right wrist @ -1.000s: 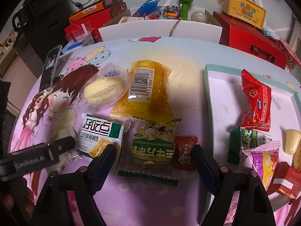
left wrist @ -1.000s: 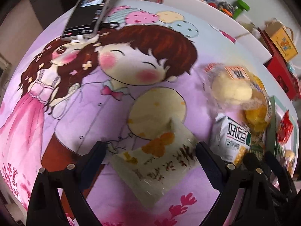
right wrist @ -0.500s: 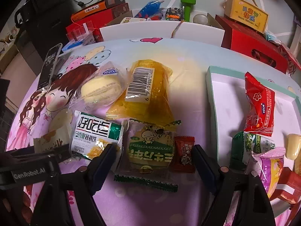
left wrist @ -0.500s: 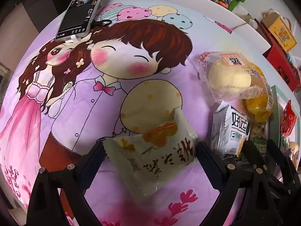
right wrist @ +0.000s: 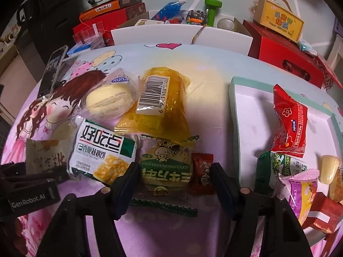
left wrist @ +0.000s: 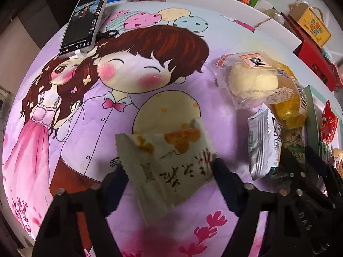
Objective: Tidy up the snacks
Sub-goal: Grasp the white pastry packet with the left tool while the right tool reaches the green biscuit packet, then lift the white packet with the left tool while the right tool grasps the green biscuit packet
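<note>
The left gripper [left wrist: 170,174] has its two fingers pressed against the sides of a cream snack packet [left wrist: 169,160] with orange blotches and dark brush lettering, so it is clamped on that packet. The packet tilts up between the fingers above the cartoon tablecloth [left wrist: 85,117], over the printed yellow balloon.

The right gripper [right wrist: 174,177] is spread wide, holding nothing. Between its fingers lie a green-and-yellow biscuit packet [right wrist: 166,167] and, touching its right edge, a small dark red candy [right wrist: 201,172]; whether the fingers touch either one I cannot tell.

Just left of them sits a white-and-green cookie packet [right wrist: 103,152]. Behind it are a clear-wrapped pale round cake [right wrist: 109,100] and a yellow transparent packet [right wrist: 158,107] with a barcode label, the yellow one overlapping the top of the biscuit packet.

To the right stands a white tray with a mint rim [right wrist: 233,107]. In it are a red snack bag [right wrist: 289,122], a green biscuit wrapper [right wrist: 276,169], a pink-edged packet [right wrist: 302,190] and a pale yellow candy [right wrist: 329,169].

A phone [left wrist: 84,23] lies at the table's far left edge. Beyond the table are red boxes [right wrist: 285,49] and a yellow gift box [right wrist: 280,21].
</note>
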`<state>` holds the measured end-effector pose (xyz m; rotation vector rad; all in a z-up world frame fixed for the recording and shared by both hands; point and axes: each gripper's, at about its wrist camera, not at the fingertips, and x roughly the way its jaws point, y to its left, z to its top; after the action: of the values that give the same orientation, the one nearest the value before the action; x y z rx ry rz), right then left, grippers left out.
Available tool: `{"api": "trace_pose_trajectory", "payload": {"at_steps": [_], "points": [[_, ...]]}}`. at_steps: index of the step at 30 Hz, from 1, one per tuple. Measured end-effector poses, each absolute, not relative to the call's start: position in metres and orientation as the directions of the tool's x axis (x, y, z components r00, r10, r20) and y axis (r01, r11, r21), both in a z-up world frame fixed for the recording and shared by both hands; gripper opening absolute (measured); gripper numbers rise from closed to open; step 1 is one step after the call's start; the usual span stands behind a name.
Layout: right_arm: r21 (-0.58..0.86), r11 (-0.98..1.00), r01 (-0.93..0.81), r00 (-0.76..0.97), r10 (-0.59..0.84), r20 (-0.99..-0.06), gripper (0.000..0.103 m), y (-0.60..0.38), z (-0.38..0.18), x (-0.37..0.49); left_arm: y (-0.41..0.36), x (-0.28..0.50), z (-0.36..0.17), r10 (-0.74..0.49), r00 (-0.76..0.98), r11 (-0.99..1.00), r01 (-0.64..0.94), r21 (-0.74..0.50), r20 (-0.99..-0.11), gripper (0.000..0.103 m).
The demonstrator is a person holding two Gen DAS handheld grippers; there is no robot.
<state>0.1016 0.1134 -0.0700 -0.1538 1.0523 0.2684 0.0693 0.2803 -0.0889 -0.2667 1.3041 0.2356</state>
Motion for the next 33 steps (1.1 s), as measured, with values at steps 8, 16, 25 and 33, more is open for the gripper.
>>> {"api": "trace_pose_trajectory", "payload": {"at_steps": [8, 16, 25, 33], "points": [[-0.089, 0.947, -0.307, 0.495, 0.080, -0.865, 0.071, 0.124, -0.076, 0.098, 0.285, 0.072, -0.083, 0.021, 0.266, 0.947, -0.315, -0.067, -0.964, 0.050], [-0.079, 0.951, -0.300, 0.499, 0.086, -0.862, 0.069, 0.122, -0.074, 0.098, 0.295, 0.075, -0.074, 0.012, 0.287, 0.940, -0.330, -0.087, -0.958, 0.042], [-0.054, 0.952, -0.301, 0.507, 0.112, -0.855, 0.059, 0.120, -0.061, 0.092, 0.302, 0.070, -0.057, -0.002, 0.326, 0.937, -0.330, -0.116, -0.945, 0.035], [-0.060, 0.945, -0.322, 0.505, 0.117, -0.855, 0.055, 0.122, -0.058, 0.091, 0.302, 0.068, -0.062, -0.019, 0.328, 0.933, -0.333, -0.135, -0.944, 0.032]]}}
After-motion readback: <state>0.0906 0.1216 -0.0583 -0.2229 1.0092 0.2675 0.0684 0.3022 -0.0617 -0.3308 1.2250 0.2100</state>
